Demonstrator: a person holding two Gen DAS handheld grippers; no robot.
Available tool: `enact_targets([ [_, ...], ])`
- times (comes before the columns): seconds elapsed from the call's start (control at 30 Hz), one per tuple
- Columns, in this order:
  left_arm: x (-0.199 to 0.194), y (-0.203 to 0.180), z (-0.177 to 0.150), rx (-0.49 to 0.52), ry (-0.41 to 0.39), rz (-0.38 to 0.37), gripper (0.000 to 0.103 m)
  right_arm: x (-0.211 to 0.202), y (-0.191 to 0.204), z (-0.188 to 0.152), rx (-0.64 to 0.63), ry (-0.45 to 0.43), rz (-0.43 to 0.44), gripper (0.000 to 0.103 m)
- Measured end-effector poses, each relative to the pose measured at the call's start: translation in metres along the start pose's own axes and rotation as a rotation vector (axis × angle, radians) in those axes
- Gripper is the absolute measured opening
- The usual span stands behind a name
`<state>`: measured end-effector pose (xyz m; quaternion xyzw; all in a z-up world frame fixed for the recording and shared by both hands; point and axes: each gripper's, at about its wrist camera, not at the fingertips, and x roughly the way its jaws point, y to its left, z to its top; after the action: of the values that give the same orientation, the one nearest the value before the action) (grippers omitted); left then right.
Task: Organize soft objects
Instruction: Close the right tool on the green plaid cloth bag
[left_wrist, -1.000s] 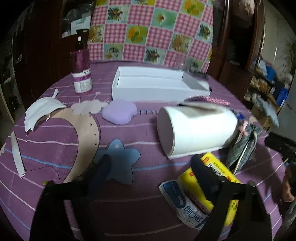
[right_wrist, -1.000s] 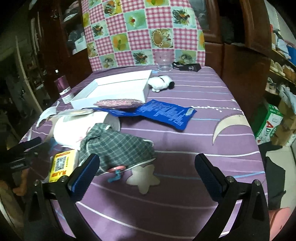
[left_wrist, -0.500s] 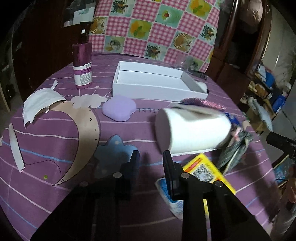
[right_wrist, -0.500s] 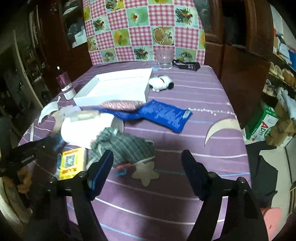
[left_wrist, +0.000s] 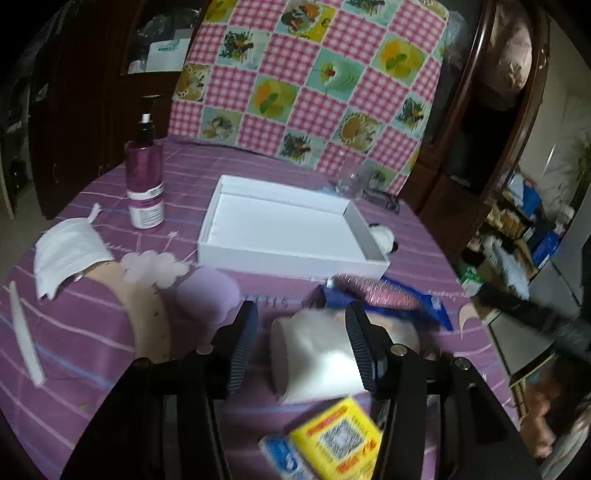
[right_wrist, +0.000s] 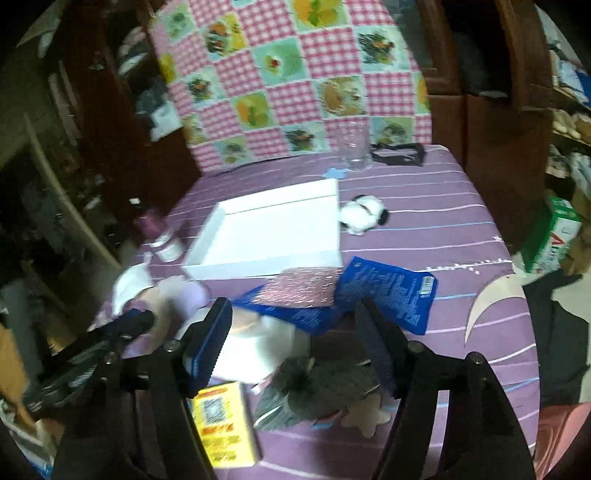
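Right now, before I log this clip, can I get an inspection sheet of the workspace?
Surface: table under a purple striped cloth, crowded.
Job's things: white tray empty; white roll on its side; plaid cloth; small plush beside the tray; lilac sponge; face mask.
Clutter: pump bottle, blue packet, yellow box, glass.
Grippers: left gripper open, just reopening, holding nothing; right gripper open, just narrowing, holding nothing.
Cables: nothing seen.
Surroundings: checked cushion, dark wooden cabinets.
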<state>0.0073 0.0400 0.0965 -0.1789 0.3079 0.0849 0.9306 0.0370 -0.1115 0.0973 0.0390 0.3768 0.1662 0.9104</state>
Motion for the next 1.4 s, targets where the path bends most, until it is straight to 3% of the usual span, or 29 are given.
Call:
enact_targets([
  [0.07, 0.01, 0.001, -0.002, 0.002, -0.004, 0.03, 0.049, 0.013, -0.006, -0.006, 0.029, 0.018, -0.059, 0.071],
  [0.2, 0.028, 0.006, -0.012, 0.025, 0.03, 0.045, 0.049, 0.033, -0.018, -0.018, 0.051, 0.086, -0.033, 0.071],
  [0.33, 0.034, 0.009, -0.024, 0.034, 0.05, 0.145, 0.049, 0.037, -0.027, -0.024, 0.087, 0.113, -0.007, 0.071],
  [0.47, 0.028, 0.008, -0.03, 0.063, 0.035, 0.164, 0.049, 0.037, -0.04, -0.027, 0.163, 0.135, 0.013, 0.071],
  [0.53, 0.028, 0.003, -0.032, 0.097, 0.033, 0.18, 0.06, 0.038, -0.043, -0.027, 0.183, 0.141, -0.006, 0.071],
  [0.57, 0.028, 0.002, -0.033, 0.104, 0.039, 0.175, 0.075, 0.039, -0.045, -0.027, 0.192, 0.146, -0.011, 0.071],
  [0.6, 0.027, 0.001, -0.034, 0.111, 0.04, 0.162, 0.08, 0.04, -0.048, -0.028, 0.207, 0.156, -0.008, 0.071],
  [0.73, 0.019, -0.006, -0.036, 0.147, 0.007, 0.121, 0.08, 0.042, -0.052, -0.029, 0.242, 0.184, 0.038, 0.071],
  [0.87, 0.026, -0.005, -0.036, 0.124, 0.048, 0.064, 0.08, 0.043, -0.052, -0.031, 0.238, 0.191, 0.02, 0.071],
  [1.03, 0.025, -0.002, -0.036, 0.089, 0.059, 0.013, 0.08, 0.039, -0.053, -0.035, 0.257, 0.219, 0.139, 0.071],
  [1.13, 0.027, 0.001, -0.035, 0.064, 0.074, -0.001, 0.08, 0.028, -0.043, -0.038, 0.188, 0.187, 0.156, 0.071],
  [1.4, 0.037, 0.009, -0.038, 0.008, 0.156, -0.031, 0.08, 0.025, 0.006, -0.053, -0.138, 0.144, 0.063, 0.073],
])
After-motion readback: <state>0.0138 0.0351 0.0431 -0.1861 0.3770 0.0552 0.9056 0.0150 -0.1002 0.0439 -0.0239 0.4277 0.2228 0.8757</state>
